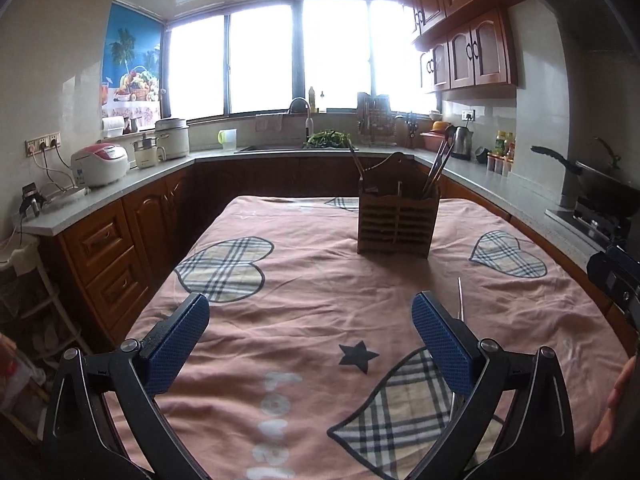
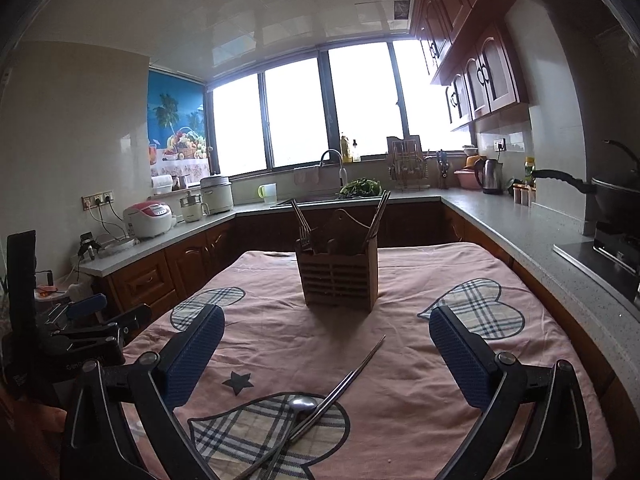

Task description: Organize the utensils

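Left hand-held gripper (image 1: 310,320): jaws spread wide, holding nothing, poised over the bench (image 1: 304,280). Right hand-held gripper (image 2: 326,330): likewise wide open and empty. Writing: pale lettering on the pink cloth (image 1: 276,412) in the near part, not legible; plaid hearts and a dark star printed on it. Wooden utensil holder (image 2: 338,276) stands at the far centre, holding forks and chopsticks. Loose metal chopsticks (image 2: 344,384) and a spoon (image 2: 302,404) lie near, between the right gripper's fingers. Room: kitchen, wooden cabinets, bright windows.
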